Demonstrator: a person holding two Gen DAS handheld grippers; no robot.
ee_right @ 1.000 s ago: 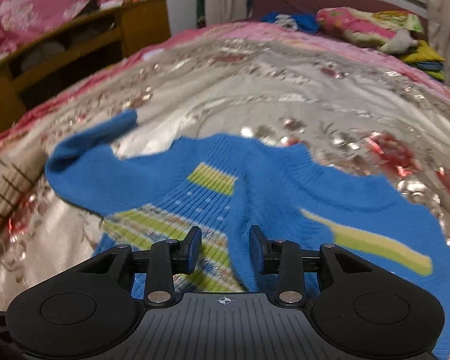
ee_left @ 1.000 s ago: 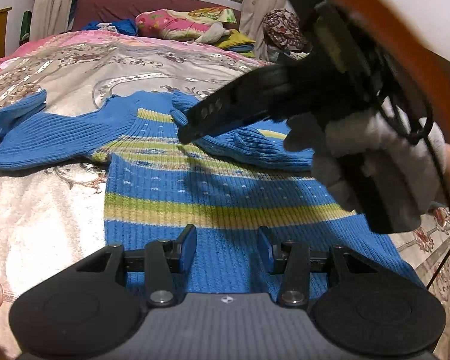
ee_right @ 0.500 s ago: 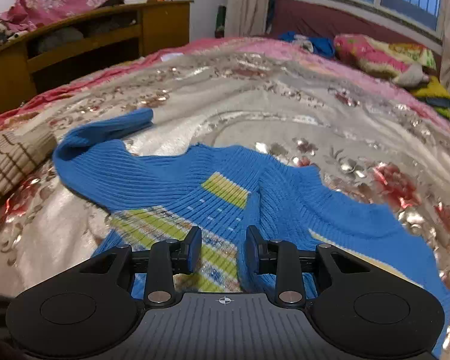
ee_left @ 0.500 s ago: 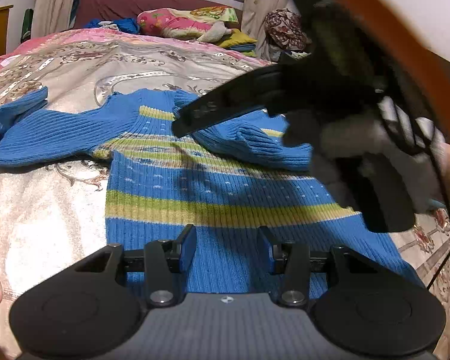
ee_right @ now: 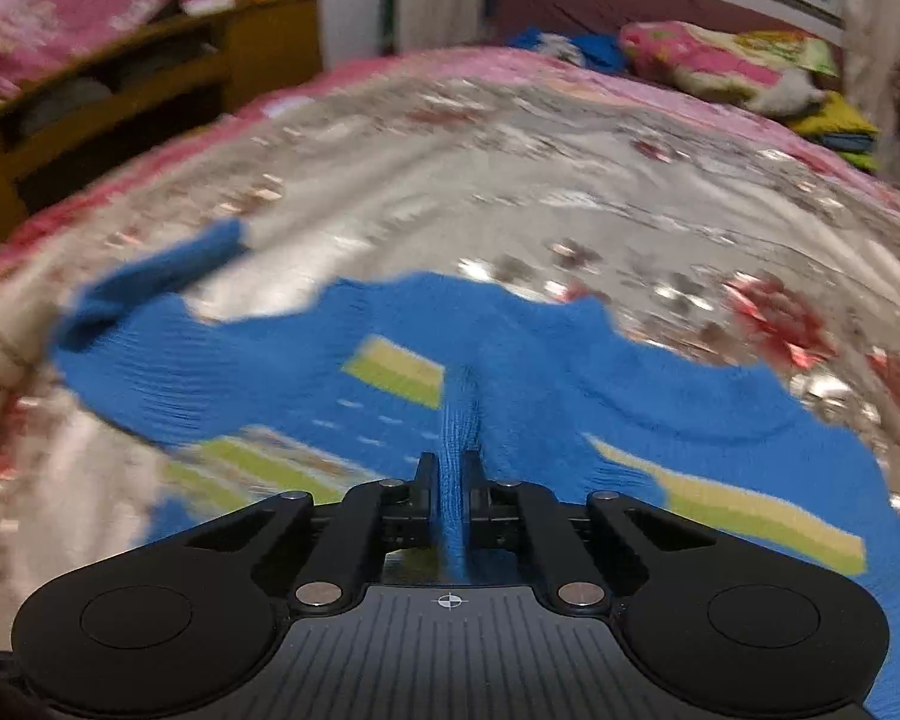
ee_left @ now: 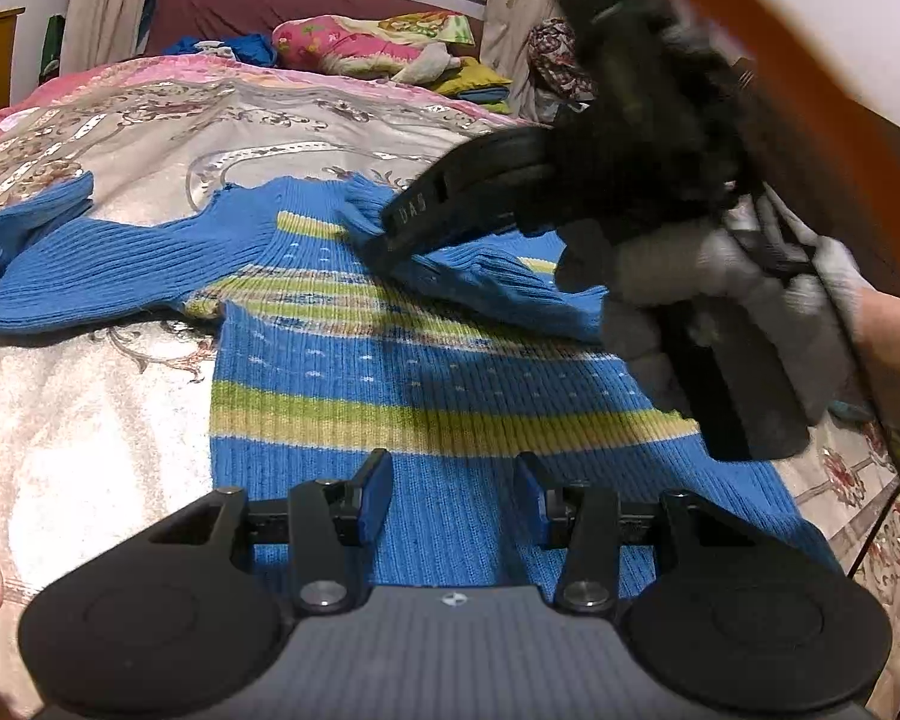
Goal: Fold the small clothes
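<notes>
A small blue ribbed sweater (ee_left: pixel 354 360) with green and cream stripes lies flat on the bed. Its left sleeve (ee_left: pixel 60 258) stretches out to the left; the right sleeve (ee_left: pixel 486 276) lies folded across the chest. My right gripper (ee_right: pixel 449 474) is shut on the cuff of that folded sleeve (ee_right: pixel 453 438), blue knit pinched between its pads. In the left wrist view the right gripper (ee_left: pixel 384 237) reaches in from the right, held by a gloved hand (ee_left: pixel 720 276). My left gripper (ee_left: pixel 453 492) hovers open over the sweater's hem, holding nothing.
The bed is covered by a shiny cream and pink patterned bedspread (ee_left: pixel 90 420). Pillows and folded clothes (ee_left: pixel 378 48) pile at the far end under the window. A wooden cabinet (ee_right: pixel 120 102) stands beside the bed at left.
My right gripper has closed from open onto the cuff of the folded sleeve. My left gripper has stayed in place and open.
</notes>
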